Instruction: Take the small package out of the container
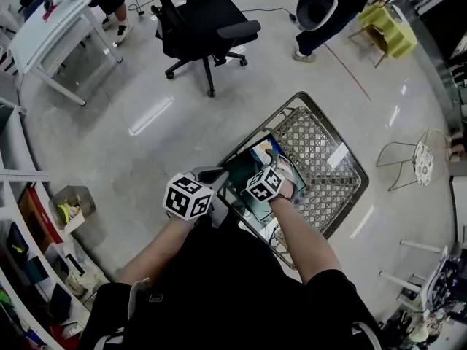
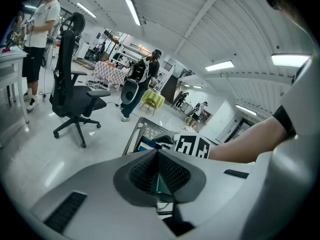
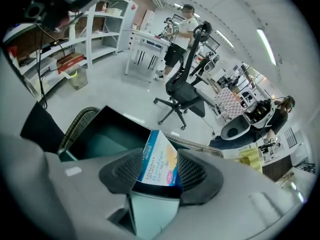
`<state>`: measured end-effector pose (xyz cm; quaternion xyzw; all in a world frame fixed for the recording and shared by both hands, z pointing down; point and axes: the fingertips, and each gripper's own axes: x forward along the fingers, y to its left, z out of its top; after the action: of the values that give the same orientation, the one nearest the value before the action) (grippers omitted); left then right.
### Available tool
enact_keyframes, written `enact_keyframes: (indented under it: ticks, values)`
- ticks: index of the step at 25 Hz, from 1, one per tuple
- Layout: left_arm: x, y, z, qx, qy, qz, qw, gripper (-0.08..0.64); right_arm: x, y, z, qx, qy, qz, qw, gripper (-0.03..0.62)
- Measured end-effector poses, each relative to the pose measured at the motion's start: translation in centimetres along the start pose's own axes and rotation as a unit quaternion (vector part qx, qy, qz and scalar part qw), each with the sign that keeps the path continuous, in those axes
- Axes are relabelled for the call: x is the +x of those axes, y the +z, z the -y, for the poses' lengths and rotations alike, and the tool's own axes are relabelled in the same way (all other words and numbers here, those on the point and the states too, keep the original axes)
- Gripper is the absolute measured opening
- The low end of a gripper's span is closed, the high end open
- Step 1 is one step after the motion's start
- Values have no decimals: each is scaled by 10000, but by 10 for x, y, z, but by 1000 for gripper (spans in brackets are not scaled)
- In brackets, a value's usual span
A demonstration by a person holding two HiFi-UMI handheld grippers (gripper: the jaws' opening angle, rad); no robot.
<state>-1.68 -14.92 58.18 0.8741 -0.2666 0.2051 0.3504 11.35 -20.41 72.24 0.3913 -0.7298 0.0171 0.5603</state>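
A small blue, white and yellow package (image 3: 159, 164) stands upright between the pads of my right gripper (image 3: 159, 178), which is shut on it just above the dark teal container (image 3: 107, 134). In the head view the package (image 1: 263, 151) shows at the tip of the right gripper (image 1: 273, 160), over the container (image 1: 244, 175) that sits in a wire cart (image 1: 325, 159). My left gripper (image 1: 220, 174) is at the container's near left edge. In the left gripper view the left gripper (image 2: 159, 176) is shut on a thin teal wall (image 2: 161, 185) of the container.
A black office chair (image 1: 201, 24) stands on the glossy floor beyond the cart. A white table (image 1: 51, 28) is at the far left and shelves (image 1: 29, 254) run along the left side. A person (image 1: 328, 13) and a yellow seat (image 1: 390, 24) are at the far right.
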Motion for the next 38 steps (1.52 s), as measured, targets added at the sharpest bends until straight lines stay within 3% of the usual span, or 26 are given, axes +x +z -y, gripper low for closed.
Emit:
enact_keyframes:
  ticks: [10, 14, 19, 26, 31, 32, 35, 38]
  values:
    - [14, 5, 7, 138, -163, -96, 9997, 6, -21, -6, 48, 318, -617, 177, 9974, 89]
    - [16, 3, 9, 145, -187, -140, 9996, 6, -19, -12, 63, 675, -577, 214, 9958, 17]
    - [13, 1, 1, 66, -121, -173, 9998, 6, -17, -13, 81, 1080, -430, 250, 9929, 32]
    - [12, -3, -2, 3, -89, -185, 9998, 6, -21, -10, 76, 2057, 380, 493, 9766, 32]
    - [15, -4, 1, -38, -135, -198, 9997, 6, -23, -7, 70, 2197, 576, 588, 9721, 37]
    - [15, -5, 2, -43, -143, -202, 9997, 6, -23, -7, 69, 2189, 581, 597, 9722, 47]
    - [16, -6, 2, -54, -152, -208, 9997, 6, -21, -9, 67, 2092, 599, 557, 9744, 191]
    - [16, -8, 1, -79, -141, -209, 9997, 6, -21, -9, 66, 2063, 661, 538, 9748, 201]
